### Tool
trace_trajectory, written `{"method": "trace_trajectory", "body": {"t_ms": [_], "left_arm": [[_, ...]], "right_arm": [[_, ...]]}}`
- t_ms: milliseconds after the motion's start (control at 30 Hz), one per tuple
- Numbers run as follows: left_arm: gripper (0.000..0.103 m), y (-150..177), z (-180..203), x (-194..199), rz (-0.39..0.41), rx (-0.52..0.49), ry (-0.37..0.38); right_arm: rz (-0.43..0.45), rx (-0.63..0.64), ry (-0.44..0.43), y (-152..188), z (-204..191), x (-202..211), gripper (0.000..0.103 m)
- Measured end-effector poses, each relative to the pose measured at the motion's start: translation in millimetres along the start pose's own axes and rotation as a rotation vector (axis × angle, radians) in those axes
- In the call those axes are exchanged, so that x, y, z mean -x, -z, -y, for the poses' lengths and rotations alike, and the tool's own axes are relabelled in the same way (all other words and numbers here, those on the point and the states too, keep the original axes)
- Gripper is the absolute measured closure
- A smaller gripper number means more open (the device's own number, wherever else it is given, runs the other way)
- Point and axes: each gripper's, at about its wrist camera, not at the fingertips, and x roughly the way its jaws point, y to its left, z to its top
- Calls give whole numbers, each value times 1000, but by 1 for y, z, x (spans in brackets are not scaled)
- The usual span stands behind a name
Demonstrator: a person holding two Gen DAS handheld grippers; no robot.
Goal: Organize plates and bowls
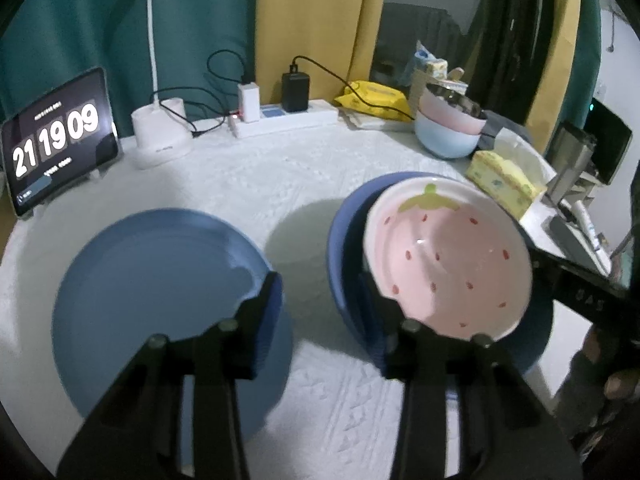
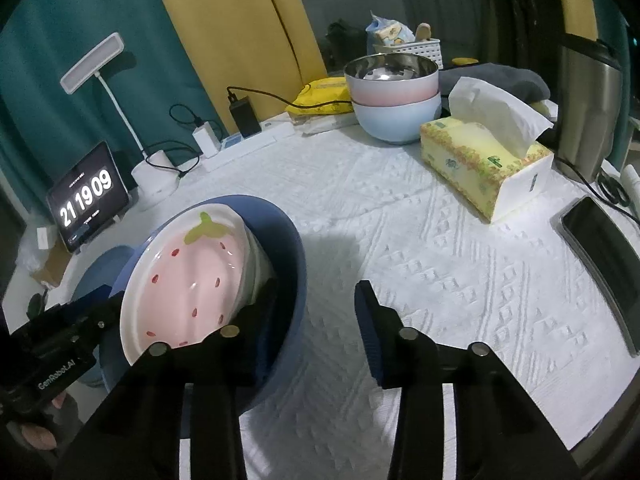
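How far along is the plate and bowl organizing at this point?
Roughly midway. Done: the pink bowl sits nested in the light blue bowl at the back. In hand: the strawberry bowl leans tilted inside the dark blue bowl, both grippers open, left gripper and right gripper. Left: the blue plate lies alone.

Both wrist views look down closely, sharing the strawberry bowl [image 1: 448, 256].
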Motion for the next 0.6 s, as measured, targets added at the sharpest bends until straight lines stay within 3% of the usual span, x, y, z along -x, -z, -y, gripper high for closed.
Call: {"method": "trace_trajectory", "body": {"t_ms": [233, 333, 600], "left_arm": [[87, 1, 11, 2, 12, -25, 14], [88, 1, 11, 3, 14, -24, 14], [89, 1, 11, 5, 22, -22, 20]], "right_arm": [[6, -11, -13, 2, -4, 2, 79], [13, -7, -15, 4, -9, 2, 88], [25, -24, -4, 4, -10, 3, 89]]}}
